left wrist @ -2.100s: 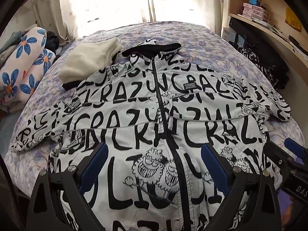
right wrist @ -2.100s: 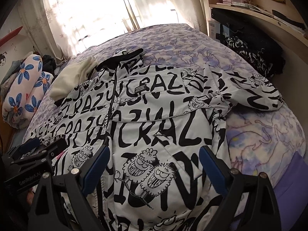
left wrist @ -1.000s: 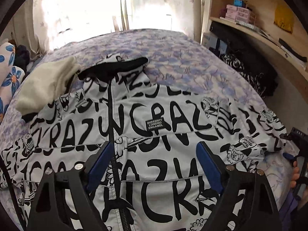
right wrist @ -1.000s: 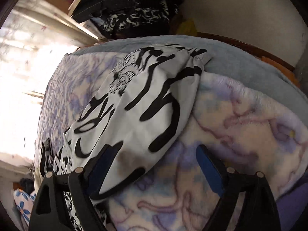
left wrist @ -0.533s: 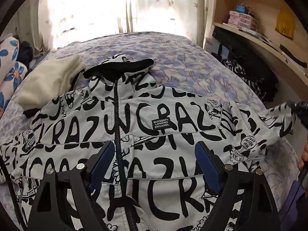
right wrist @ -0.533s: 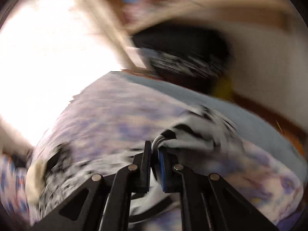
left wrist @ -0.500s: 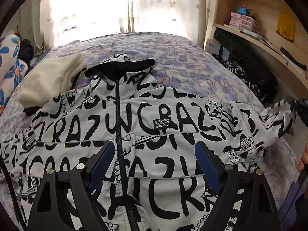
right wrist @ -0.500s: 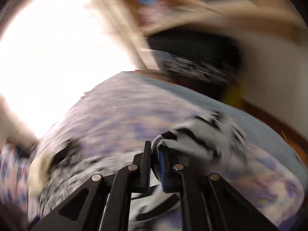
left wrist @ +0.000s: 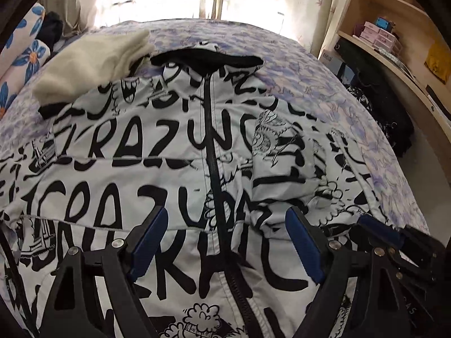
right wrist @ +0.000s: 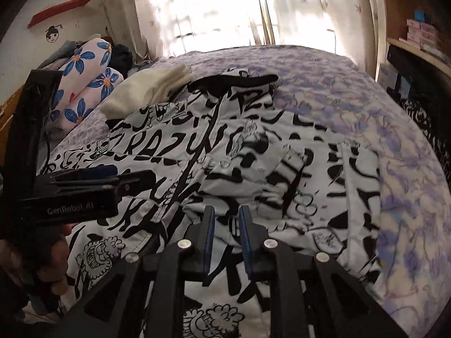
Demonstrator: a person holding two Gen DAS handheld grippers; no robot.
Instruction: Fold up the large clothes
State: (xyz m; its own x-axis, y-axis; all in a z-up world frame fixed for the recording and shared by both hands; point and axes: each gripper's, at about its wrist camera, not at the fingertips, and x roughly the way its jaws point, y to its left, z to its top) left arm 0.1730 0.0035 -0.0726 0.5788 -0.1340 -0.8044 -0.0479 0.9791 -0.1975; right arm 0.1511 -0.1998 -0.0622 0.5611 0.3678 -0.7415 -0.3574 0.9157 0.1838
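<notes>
We have the printed jacket [left wrist: 174,169] spread face up across the purple-flowered bed [left wrist: 324,79], filling the centre and lower part of both views, black collar [left wrist: 208,59] toward the top of the frame near the bright curtains [right wrist: 214,8]. Its zip [left wrist: 212,152] is closed and runs down the middle. One sleeve [left wrist: 282,157] lies folded in over the chest, right of centre in the left wrist view, bunched and puckered, not flat. A cream garment [left wrist: 93,62] rests at upper left, its edge overlapping the jacket's shoulder.

Left gripper [left wrist: 225,242]: jaws spread wide over the zip, nothing between them.

Right gripper [right wrist: 227,236]: a narrow gap between the blue pads, jaws opening, no cloth caught that we can see. It sits at lower centre of its own view, just below the folded sleeve.

Handling, our judgement: a padded shell, light for its size, soft and floppy, with a smooth and probably slippery face. It should slide readily on the fleecy blanket, so a pull at one point may drag the whole piece. The padding may spring folds back open. Nothing fragile. Best holds look like the firmer stitched parts: cuff, hem, shoulder seam, collar edge. A pinch of loose mid-panel fabric would likely slip out.
</notes>
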